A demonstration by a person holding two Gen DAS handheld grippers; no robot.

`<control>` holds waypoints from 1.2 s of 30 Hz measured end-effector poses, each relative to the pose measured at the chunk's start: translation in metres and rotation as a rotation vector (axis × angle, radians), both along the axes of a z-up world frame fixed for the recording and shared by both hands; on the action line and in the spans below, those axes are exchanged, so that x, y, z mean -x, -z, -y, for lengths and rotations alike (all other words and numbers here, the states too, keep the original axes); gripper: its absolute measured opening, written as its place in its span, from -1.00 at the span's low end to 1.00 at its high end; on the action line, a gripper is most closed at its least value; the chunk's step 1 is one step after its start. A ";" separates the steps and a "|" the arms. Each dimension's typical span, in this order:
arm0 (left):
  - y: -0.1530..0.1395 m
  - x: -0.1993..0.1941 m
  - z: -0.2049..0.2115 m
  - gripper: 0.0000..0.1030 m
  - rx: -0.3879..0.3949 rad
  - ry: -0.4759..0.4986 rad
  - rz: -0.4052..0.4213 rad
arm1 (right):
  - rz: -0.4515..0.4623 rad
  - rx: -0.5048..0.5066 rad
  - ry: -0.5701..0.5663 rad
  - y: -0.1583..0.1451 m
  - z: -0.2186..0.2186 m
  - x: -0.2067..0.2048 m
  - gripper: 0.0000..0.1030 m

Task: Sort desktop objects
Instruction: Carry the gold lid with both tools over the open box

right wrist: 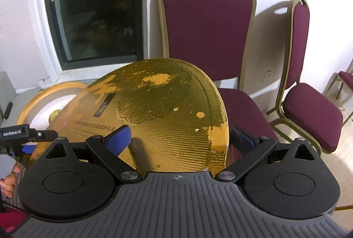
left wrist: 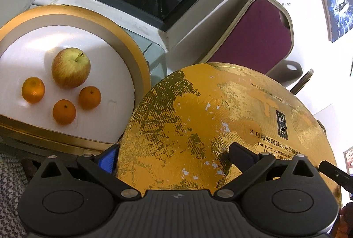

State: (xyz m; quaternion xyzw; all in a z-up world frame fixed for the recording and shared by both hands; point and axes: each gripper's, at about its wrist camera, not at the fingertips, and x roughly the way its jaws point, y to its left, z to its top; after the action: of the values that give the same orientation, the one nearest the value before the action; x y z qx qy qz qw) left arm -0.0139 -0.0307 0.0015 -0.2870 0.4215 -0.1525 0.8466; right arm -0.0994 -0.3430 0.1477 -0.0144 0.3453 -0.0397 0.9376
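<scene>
The round gold lid is held clear of its box, tilted, with one set of tongs on each side of it. The left tongs stand wide and straddle the lid's left edge: the blue-padded finger lies under the rim, the dark finger lies on the printed top face. The right tongs are likewise spread wide across the opposite edge, blue pad on the ribbed top face and the other finger outside the rim (whether the pads actually press on the lid cannot be told for certain in either view, though the lid rests between both pairs). In the left wrist view, the open round box with a gold rim sits behind and to the left of the lid; its white insert carries one apple and three oranges, all apart from one another. Maroon chairs stand against the white wall, beside a dark window.
</scene>
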 end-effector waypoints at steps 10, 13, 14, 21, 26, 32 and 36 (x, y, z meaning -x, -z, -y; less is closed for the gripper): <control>-0.004 0.001 -0.007 0.96 -0.031 -0.020 -0.002 | -0.004 -0.029 -0.018 0.009 0.003 -0.004 0.94; -0.005 0.000 -0.012 0.96 -0.041 -0.033 0.001 | -0.004 -0.038 -0.032 0.011 0.005 -0.011 0.94; -0.006 0.000 -0.014 0.96 -0.043 -0.038 0.002 | -0.003 -0.040 -0.038 0.012 0.004 -0.013 0.94; -0.007 -0.002 -0.032 0.96 -0.061 -0.088 0.001 | 0.014 -0.061 -0.100 0.019 -0.005 -0.032 0.94; -0.008 -0.003 -0.051 0.96 -0.092 -0.132 0.004 | 0.010 -0.082 -0.145 0.029 -0.021 -0.049 0.94; -0.016 -0.005 -0.075 0.96 -0.161 -0.175 0.031 | 0.011 -0.139 -0.194 0.045 -0.039 -0.071 0.94; -0.022 -0.007 -0.092 0.96 -0.206 -0.220 0.044 | 0.017 -0.181 -0.238 0.057 -0.053 -0.089 0.94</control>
State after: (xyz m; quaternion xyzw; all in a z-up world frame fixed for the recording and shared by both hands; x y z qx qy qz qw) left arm -0.0070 0.0618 0.0234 -0.2398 0.3823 -0.0209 0.8921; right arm -0.0099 -0.2900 0.0908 0.0300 0.3355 0.1028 0.9359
